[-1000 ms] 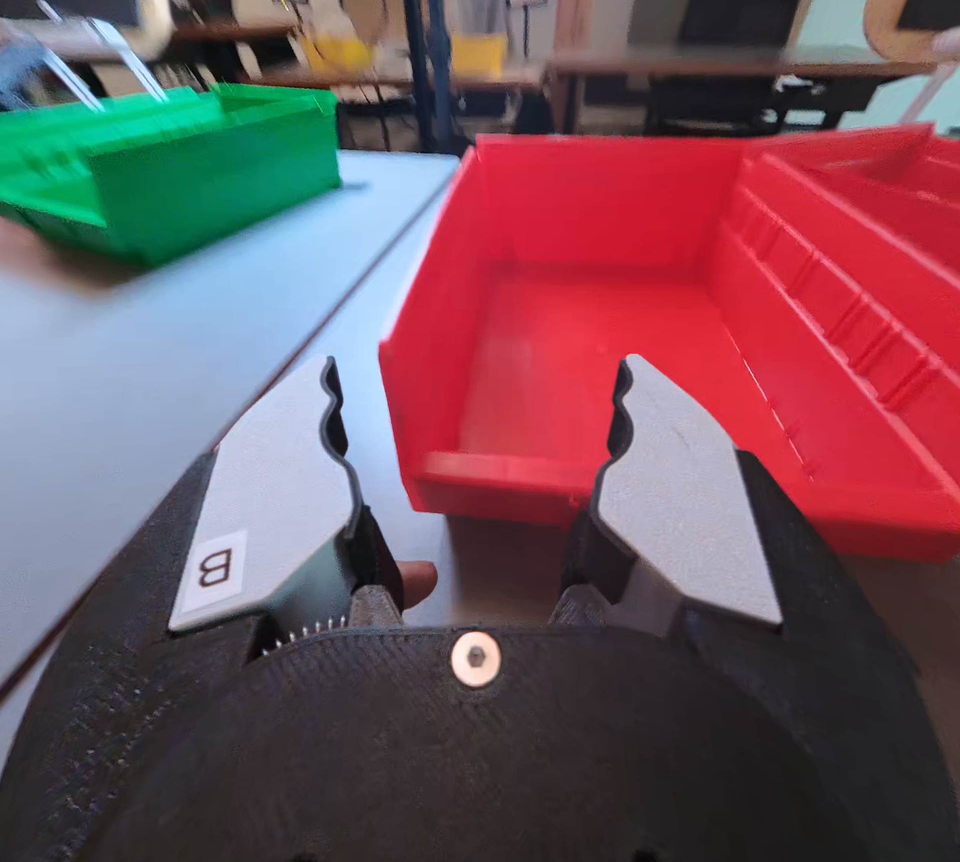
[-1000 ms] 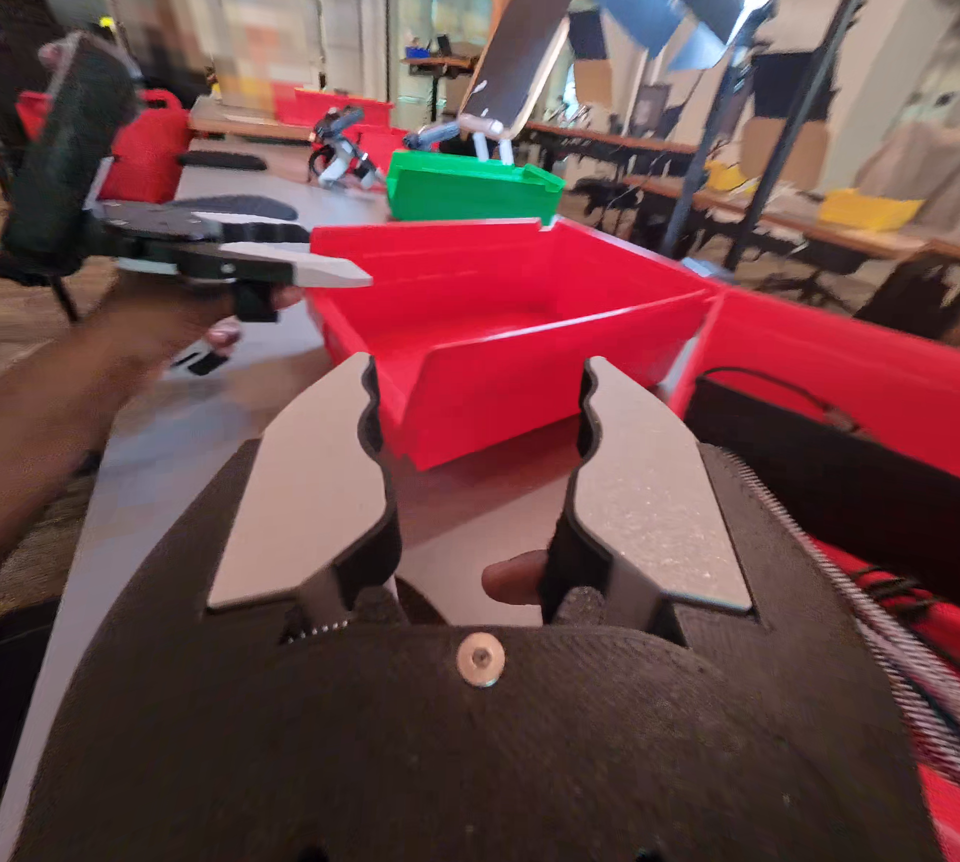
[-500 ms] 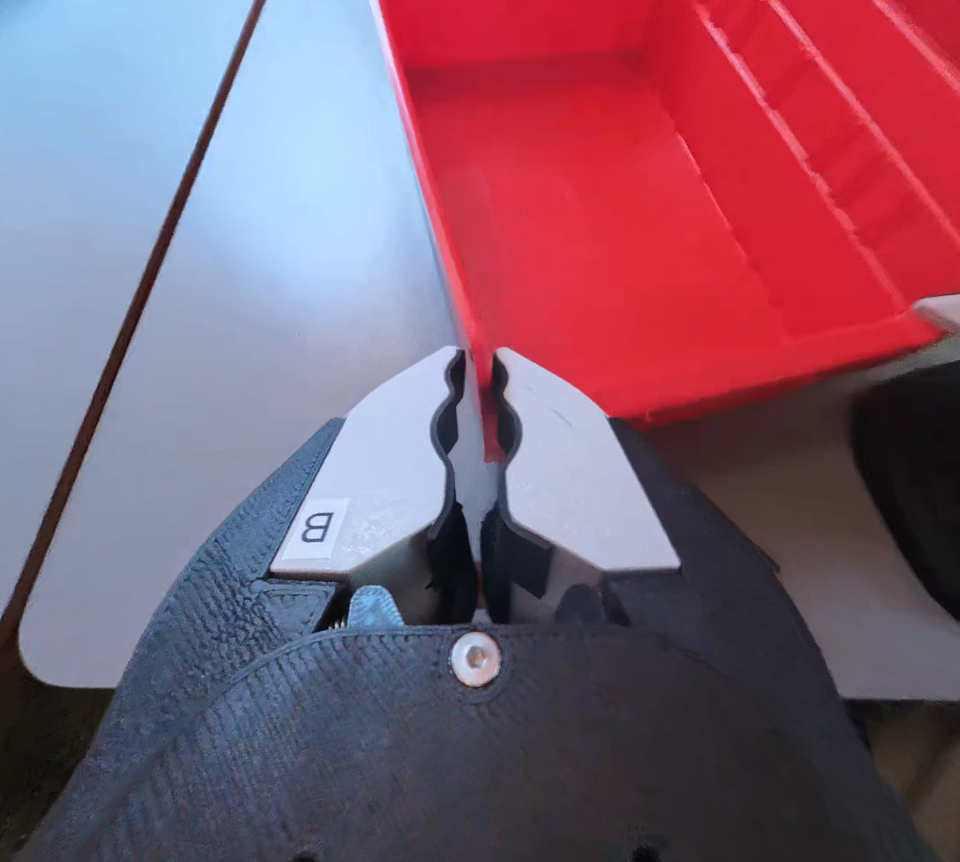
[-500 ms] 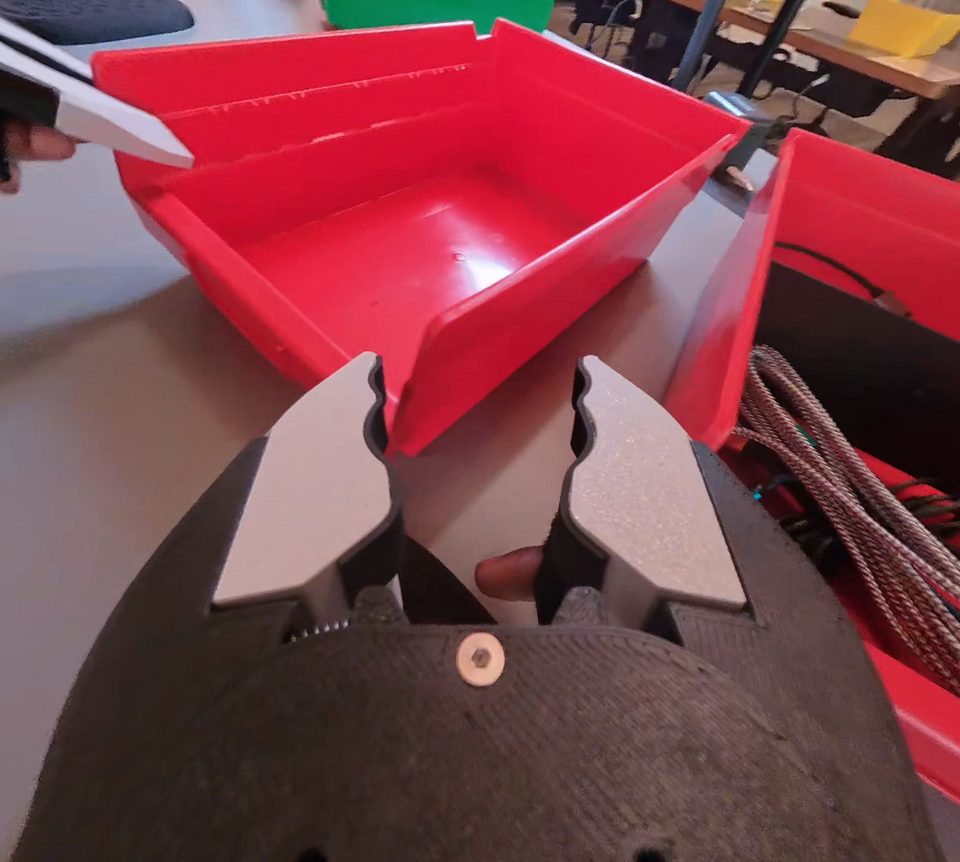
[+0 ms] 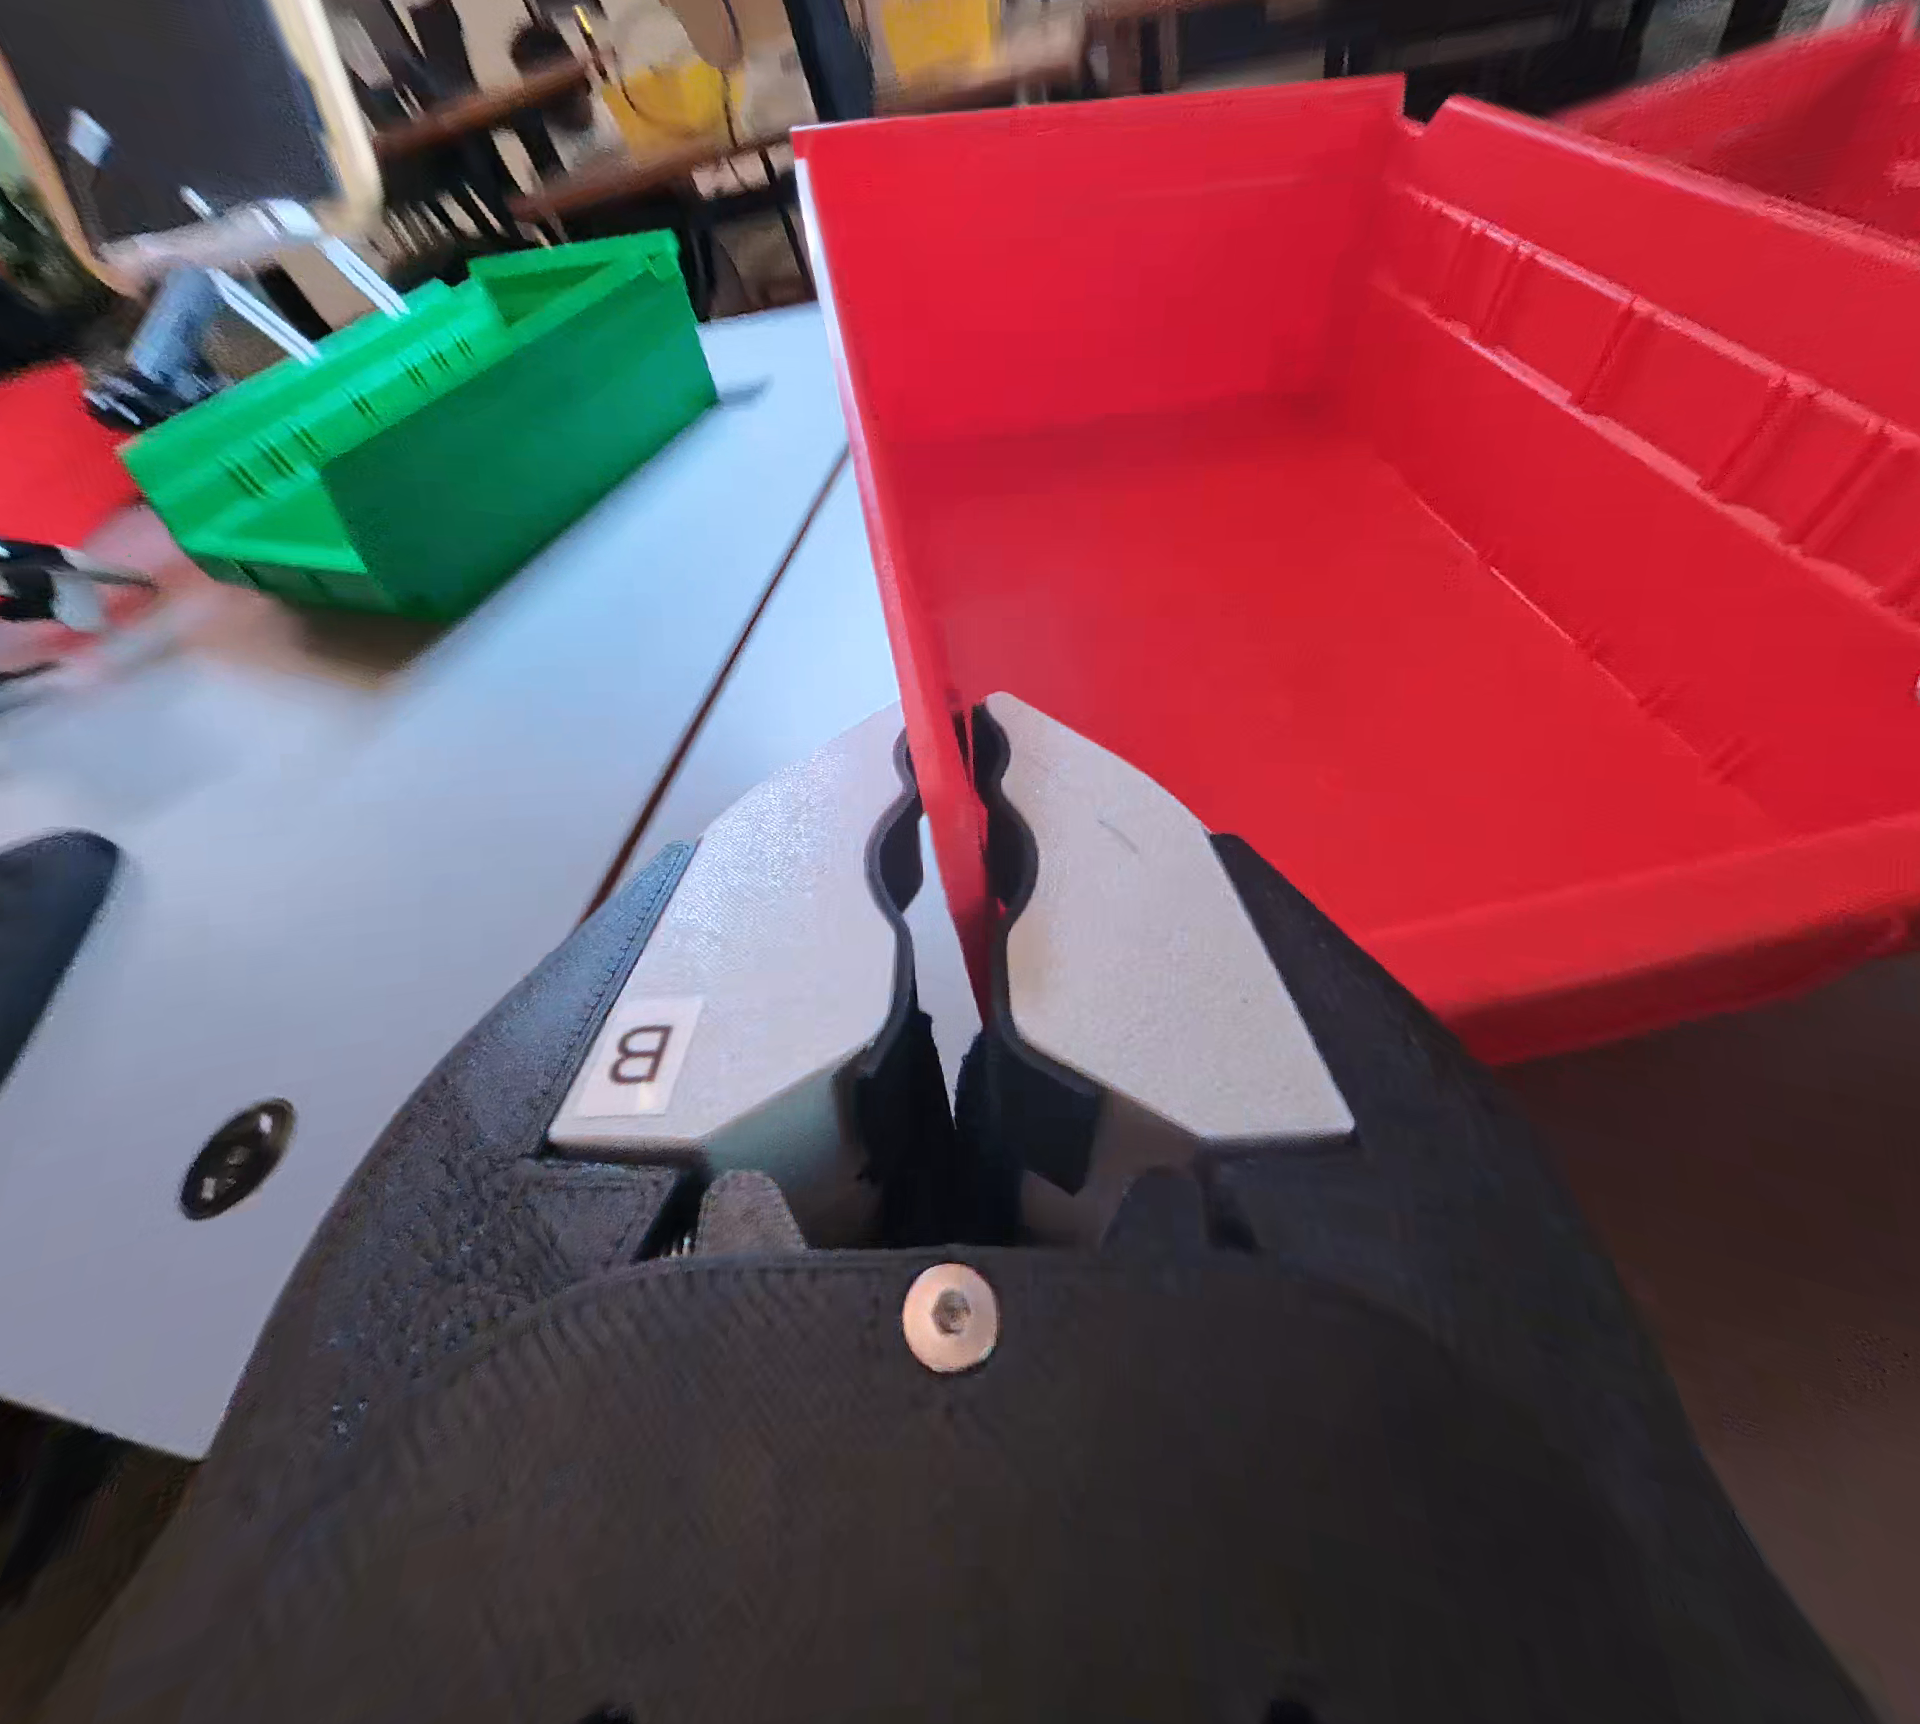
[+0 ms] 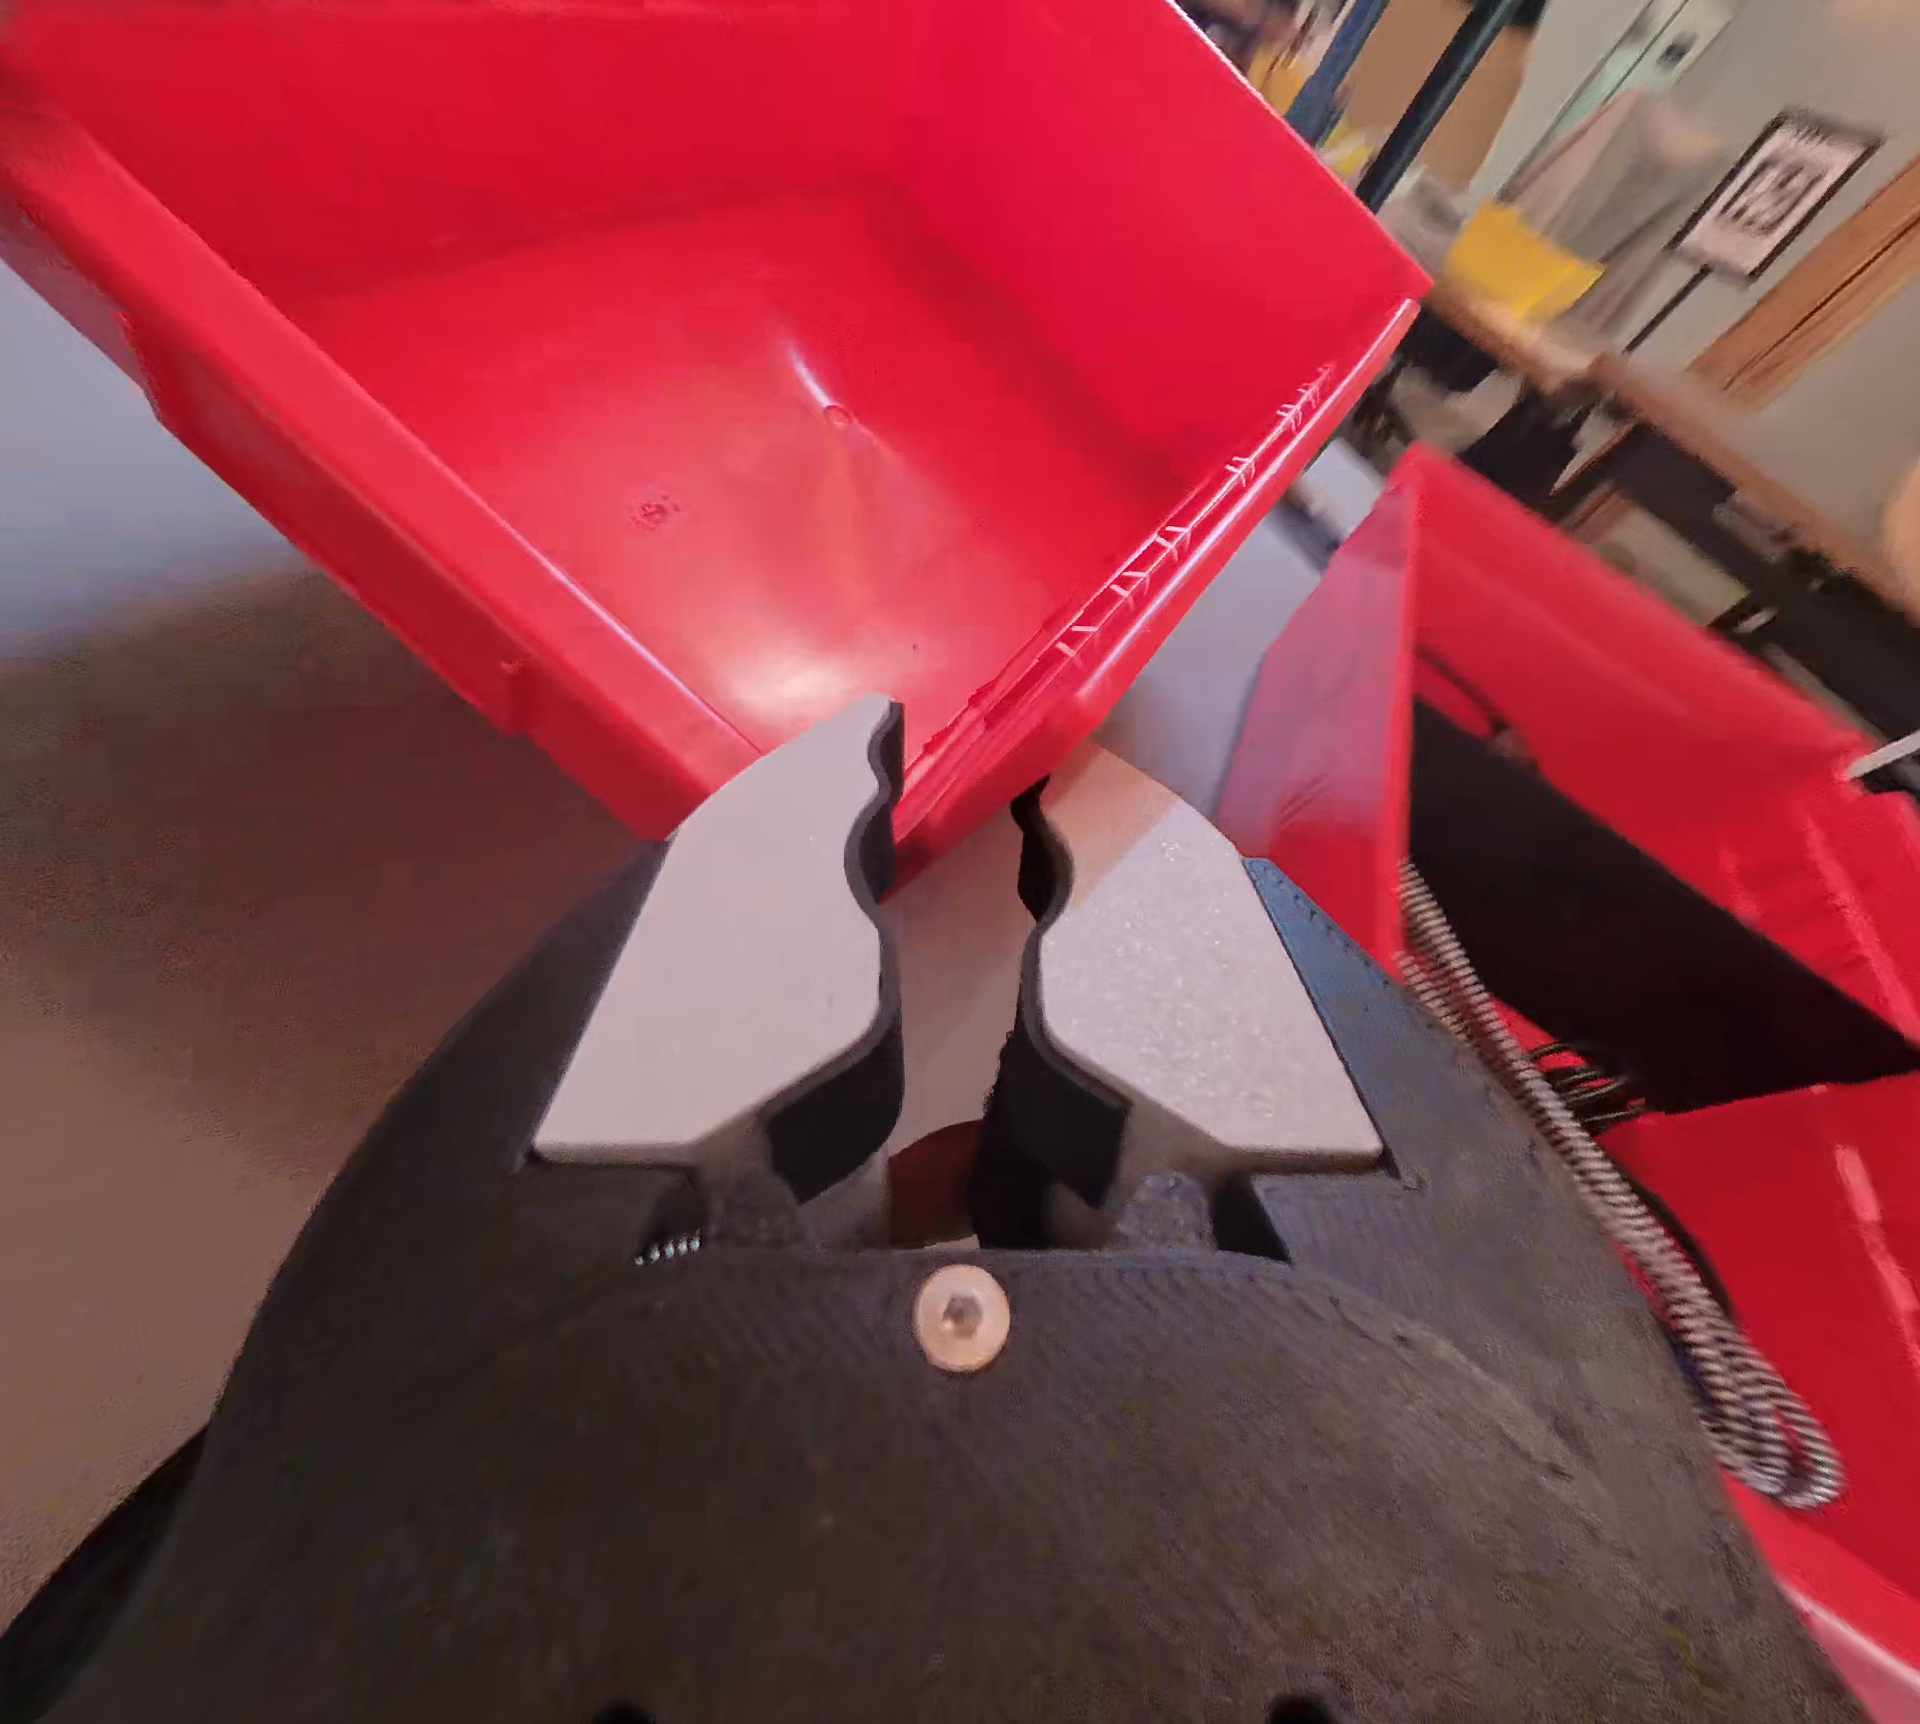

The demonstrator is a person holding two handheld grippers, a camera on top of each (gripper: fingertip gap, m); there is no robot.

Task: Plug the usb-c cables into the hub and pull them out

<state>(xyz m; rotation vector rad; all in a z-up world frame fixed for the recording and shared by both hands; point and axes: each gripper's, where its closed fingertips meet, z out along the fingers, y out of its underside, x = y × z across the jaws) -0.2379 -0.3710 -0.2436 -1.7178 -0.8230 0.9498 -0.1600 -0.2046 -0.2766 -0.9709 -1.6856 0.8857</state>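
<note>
1. My left gripper (image 5: 951, 833) pinches the side wall of the empty red bin (image 5: 1299, 635), which runs off toward 1 o'clock.
2. My right gripper (image 6: 961, 781) straddles that bin's opposite wall, jaws narrowed; whether they clamp it I cannot tell.
3. The braided cables (image 6: 1621, 1207) lie in a second red bin (image 6: 1662, 635) at 3 o'clock; no hub is visible.
4. Judged progress: nothing is plugged yet; plugging and pulling out both remain.
</note>
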